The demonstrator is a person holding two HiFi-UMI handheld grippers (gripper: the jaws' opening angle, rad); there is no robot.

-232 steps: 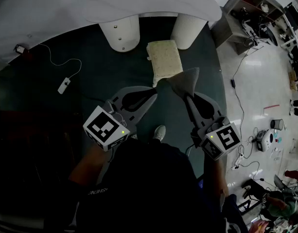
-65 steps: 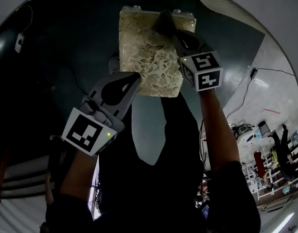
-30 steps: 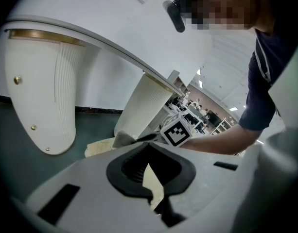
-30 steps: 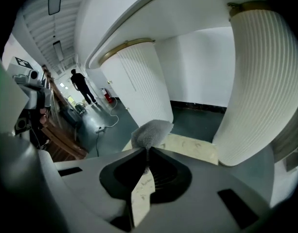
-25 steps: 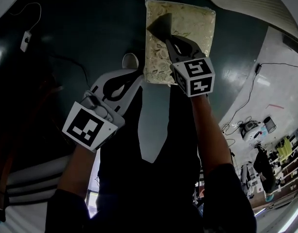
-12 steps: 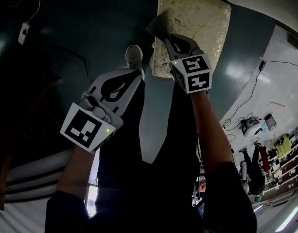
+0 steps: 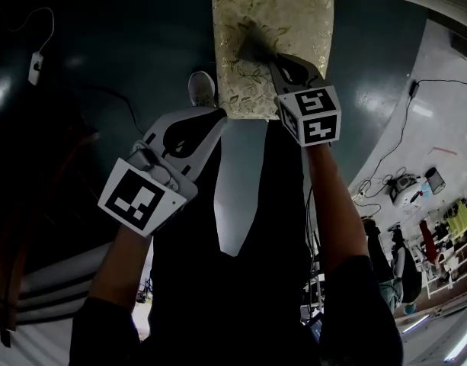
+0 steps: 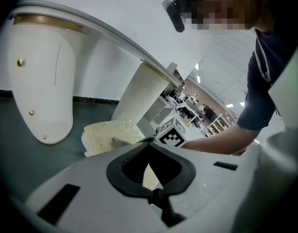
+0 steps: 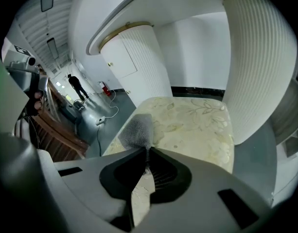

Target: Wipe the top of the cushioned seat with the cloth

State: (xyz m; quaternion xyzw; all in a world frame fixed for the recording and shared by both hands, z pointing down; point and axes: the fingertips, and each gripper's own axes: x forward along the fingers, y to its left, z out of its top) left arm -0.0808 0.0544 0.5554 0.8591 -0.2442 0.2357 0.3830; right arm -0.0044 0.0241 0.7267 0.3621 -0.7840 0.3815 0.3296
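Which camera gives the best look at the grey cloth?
The right gripper view. There the cloth sits mid-frame, its weave visible, pinched in the right claw and lying on the cushioned seat. The head view shows the cloth only as a dim, dark patch. The left gripper view catches just a small grey sliver.

You've dragged the cloth [image 7: 249,46] with your right gripper [image 7: 265,58] off the cushioned seat's [image 7: 303,14] left edge toward its middle (half a second back it sat on that edge). Before that it worked the far edge. Nine seconds ago you stood back, cloth dangling clear. Your left gripper [image 7: 216,117] now sits beside the near left corner.
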